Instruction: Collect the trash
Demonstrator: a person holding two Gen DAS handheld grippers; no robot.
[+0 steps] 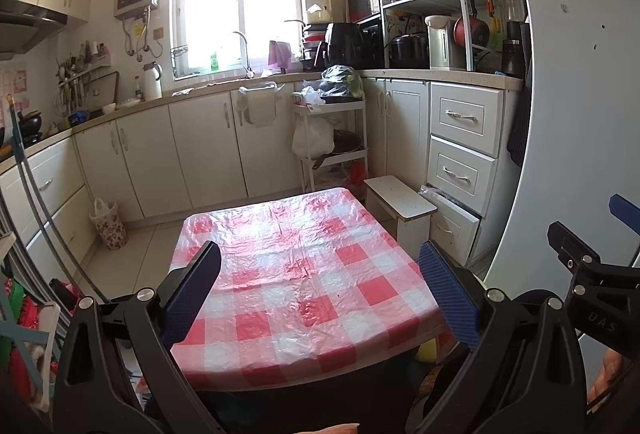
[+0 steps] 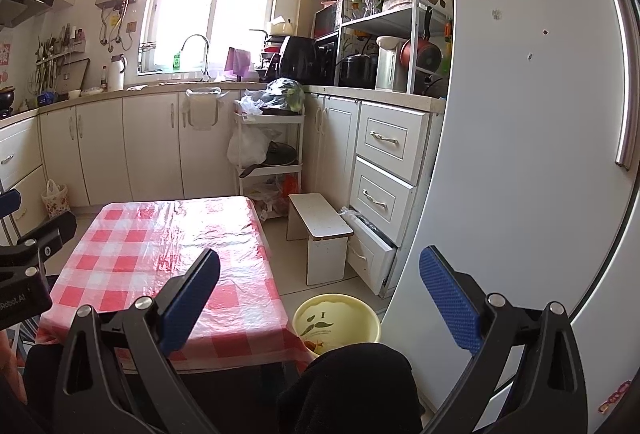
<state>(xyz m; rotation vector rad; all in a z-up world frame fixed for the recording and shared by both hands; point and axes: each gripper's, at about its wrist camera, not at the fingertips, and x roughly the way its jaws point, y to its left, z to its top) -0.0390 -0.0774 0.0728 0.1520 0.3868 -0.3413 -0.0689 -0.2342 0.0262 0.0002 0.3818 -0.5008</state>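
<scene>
On left tool: "Robot.AI"

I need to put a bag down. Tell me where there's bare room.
The checkered tabletop is bare edge to edge. The white stool top beside it is free too. The cart and the counter by the fridge are crowded.

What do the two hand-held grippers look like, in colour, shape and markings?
Both look alike. The left gripper has a black frame of angled arms joined by silver round bolts, and two flat fingers covered with blue textured pads. The right gripper has the same black frame, silver bolts and blue dotted pads. In the right wrist view, white lettering shows on the black body of the left one.
</scene>
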